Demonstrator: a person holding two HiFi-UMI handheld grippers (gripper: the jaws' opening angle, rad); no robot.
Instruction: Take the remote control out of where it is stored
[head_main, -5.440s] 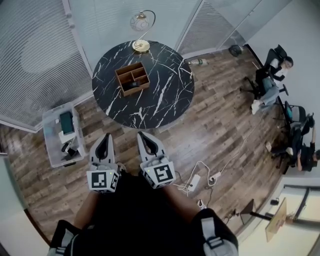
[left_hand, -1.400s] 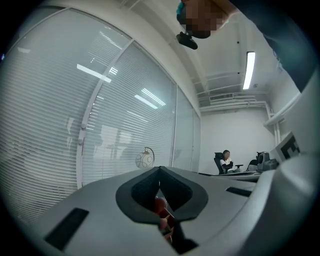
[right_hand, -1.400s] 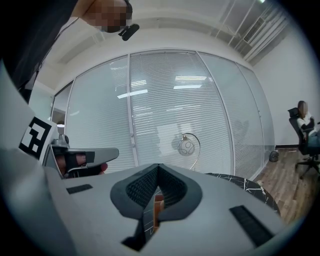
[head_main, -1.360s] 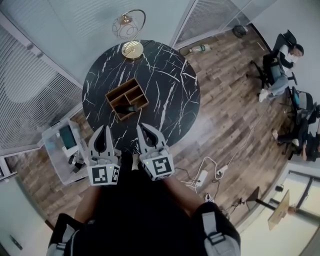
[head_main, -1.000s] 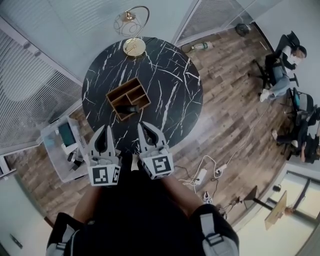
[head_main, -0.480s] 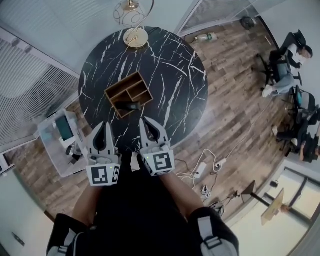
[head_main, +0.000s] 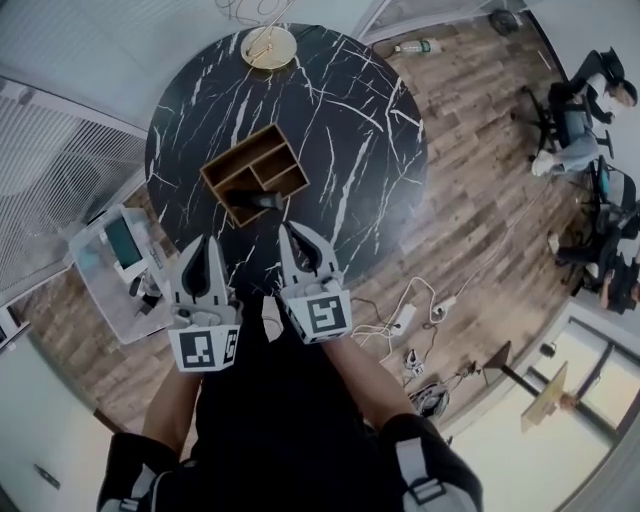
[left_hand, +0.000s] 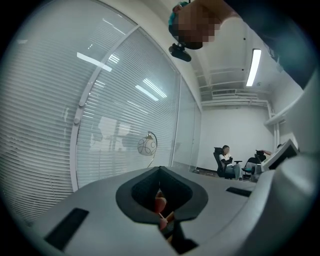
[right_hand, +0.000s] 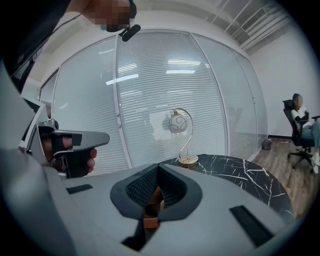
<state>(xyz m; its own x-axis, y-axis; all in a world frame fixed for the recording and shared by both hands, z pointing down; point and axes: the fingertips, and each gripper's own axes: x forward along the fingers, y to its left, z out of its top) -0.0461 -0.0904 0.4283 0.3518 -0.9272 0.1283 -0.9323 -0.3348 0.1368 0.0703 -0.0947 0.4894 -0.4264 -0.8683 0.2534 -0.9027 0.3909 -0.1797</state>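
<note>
The fingers of the left gripper (left_hand: 160, 169) are pressed together, and nothing is between them. The fingers of the right gripper (right_hand: 159, 166) are pressed together too, with nothing in them. A person holds one gripper in each hand, side by side, over the near edge of a round black surface (head_main: 340, 110) with white lines on it.

Just past the right gripper, but not touching it, a wooden box (head_main: 262, 160) with a few parts sits on the surface. The remote control (head_main: 256, 201) is a dark, long thing. It lies in the part of the box that is closest to the grippers.

At the far edge of the surface stands a gold lamp (head_main: 268, 47). Behind it is a wall of glass with white blinds (right_hand: 165, 90).

On the wooden floor, a clear plastic box (head_main: 110, 262) sits to the left. White cords (head_main: 400, 318) lie to the right. A bottle (head_main: 420, 46) lies on the floor farther off. People sit on chairs (head_main: 585, 110) far off at the right.
</note>
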